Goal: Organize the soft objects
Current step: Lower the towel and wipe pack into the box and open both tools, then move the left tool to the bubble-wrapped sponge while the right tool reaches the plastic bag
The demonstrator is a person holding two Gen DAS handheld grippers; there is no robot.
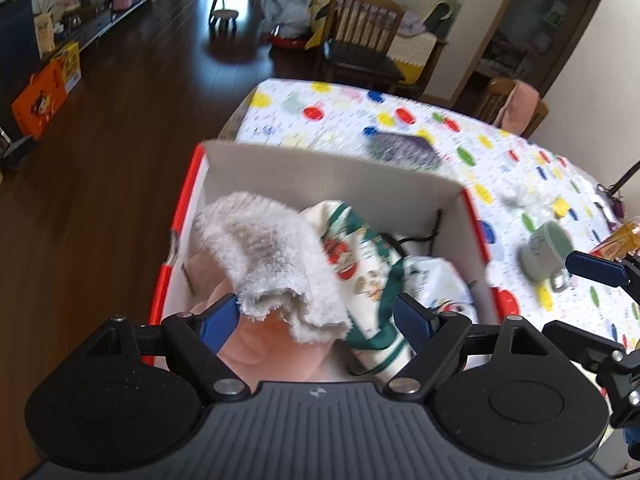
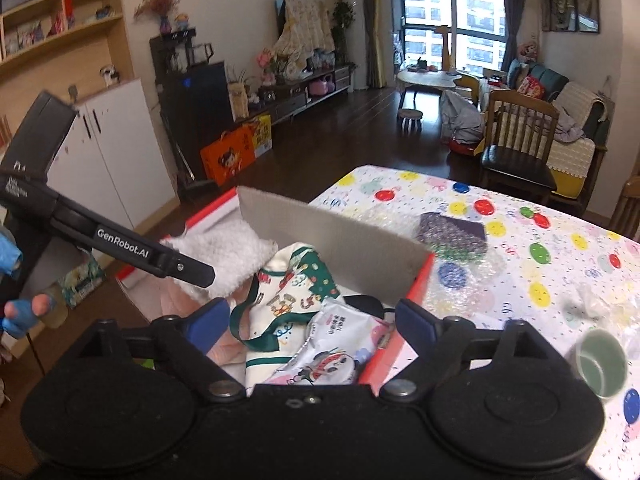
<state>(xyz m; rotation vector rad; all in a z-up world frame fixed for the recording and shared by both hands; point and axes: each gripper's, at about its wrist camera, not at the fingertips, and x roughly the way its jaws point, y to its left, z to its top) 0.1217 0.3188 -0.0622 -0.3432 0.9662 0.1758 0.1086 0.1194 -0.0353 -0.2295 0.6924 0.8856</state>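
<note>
While both my left gripper [image 1: 316, 320] and right gripper [image 2: 314, 318] gape, grasping nothing, white towel [image 1: 272, 264] lies lower centre in box [image 1: 320, 168], overhanging; risk: snagging it out.

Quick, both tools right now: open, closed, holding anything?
Left tool: open, holding nothing, above the white fluffy towel in the box.
Right tool: open, holding nothing, above the box.

A home's living-dining room: sofa [image 2: 576, 120], wooden chair [image 2: 516, 148], dark floorboards [image 1: 132, 92], balloon-print tablecloth [image 2: 520, 248]
</note>
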